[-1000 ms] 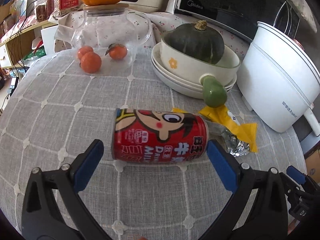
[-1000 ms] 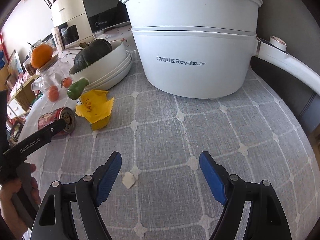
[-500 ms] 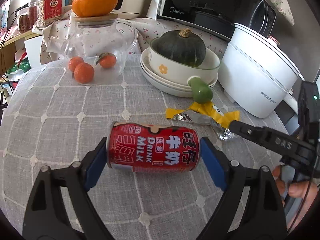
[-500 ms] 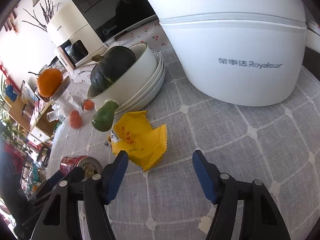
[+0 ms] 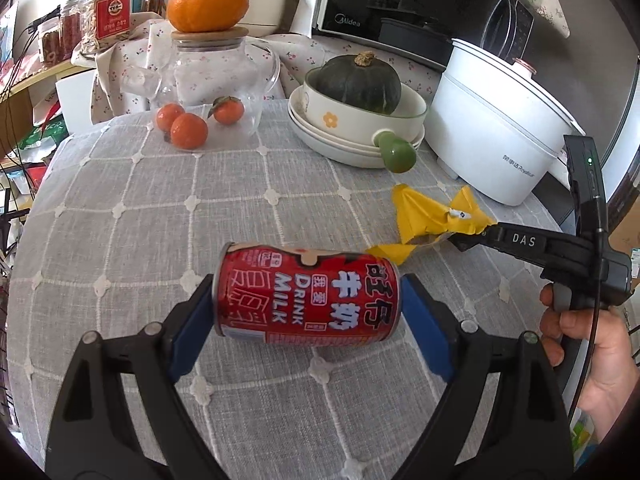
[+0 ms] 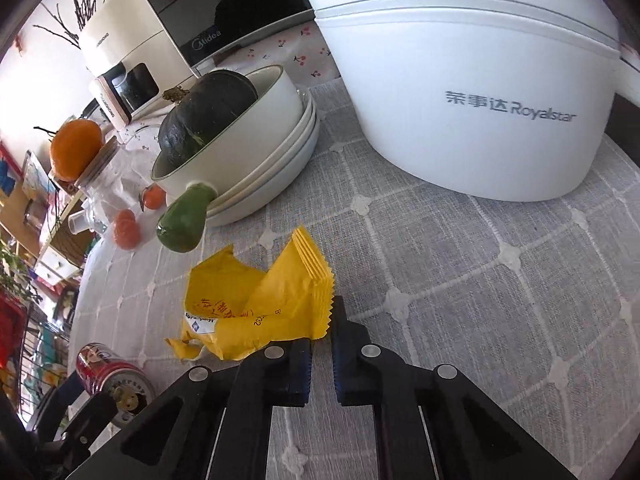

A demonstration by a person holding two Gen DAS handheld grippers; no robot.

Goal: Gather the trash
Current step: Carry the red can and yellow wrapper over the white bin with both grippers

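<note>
Left wrist view: left gripper (image 5: 308, 316) is clamping the red can (image 5: 307, 300) endwise.
Beside it, the right gripper (image 6: 320, 344), jaws just closing, is pinching the yellow wrapper (image 6: 260, 304) by its near edge.

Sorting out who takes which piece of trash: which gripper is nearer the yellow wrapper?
Right. The right gripper is shut on the yellow wrapper's edge; the left gripper sits beside it, clamping the red can.

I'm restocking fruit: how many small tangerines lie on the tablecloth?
3. All sit by the glass teapot: tangerine one leftmost, tangerine two in front of it, tangerine three to the right. More could hide behind the teapot.
</note>
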